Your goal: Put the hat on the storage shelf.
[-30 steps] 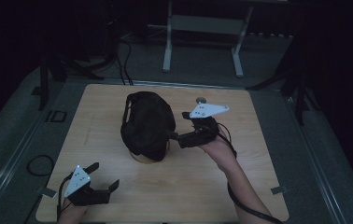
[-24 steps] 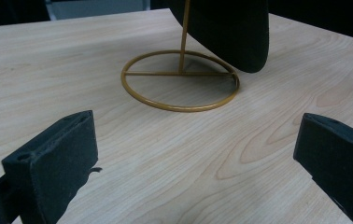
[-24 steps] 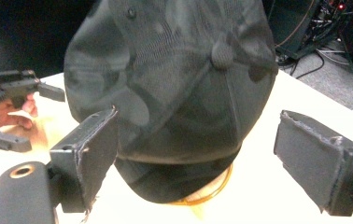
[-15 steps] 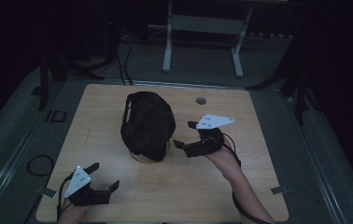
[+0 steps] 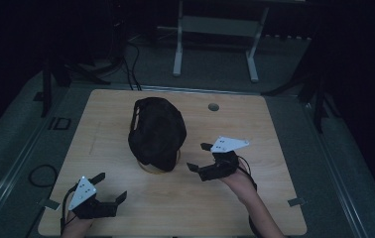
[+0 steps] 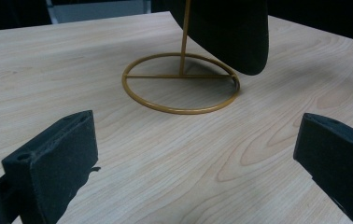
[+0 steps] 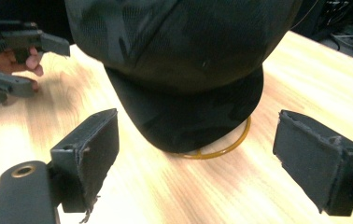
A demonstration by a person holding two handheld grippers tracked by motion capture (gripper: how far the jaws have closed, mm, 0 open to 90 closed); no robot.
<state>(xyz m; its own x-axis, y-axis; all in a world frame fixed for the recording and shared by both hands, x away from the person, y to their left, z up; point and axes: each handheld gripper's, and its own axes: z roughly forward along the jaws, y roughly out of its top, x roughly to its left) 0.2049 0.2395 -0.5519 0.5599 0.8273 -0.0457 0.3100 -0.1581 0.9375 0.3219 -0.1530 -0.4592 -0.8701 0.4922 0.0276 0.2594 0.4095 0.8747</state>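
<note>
A: What is seen on the table [image 5: 275, 139]?

B: A black cap [image 5: 156, 133] is seen just left of the middle, hung on a gold wire stand [image 5: 148, 168]. From the left gripper view the stand's ring base [image 6: 180, 84] is shown flat on the wood, with one thin upright rod rising into the cap [image 6: 230, 28]. From the right gripper view the brim [image 7: 188, 112] is seen drooping low over the ring [image 7: 226, 147].

A: Where is the right gripper [image 5: 199, 157] placed?

B: At about 4 o'clock from the cap, near it but not touching. Its jaws are spread wide, pointed toward the cap, and nothing is held between them.

A: And the left gripper [image 5: 111, 188]?

B: It is found near the table's front edge, at about 7 o'clock from the cap and well apart from it. Its jaws are also spread wide and empty, pointed toward the stand.

A: Is anything else noted on the table?

B: A small round hole [image 5: 214, 106] is seen near the far edge, at about 1 o'clock from the cap.
</note>
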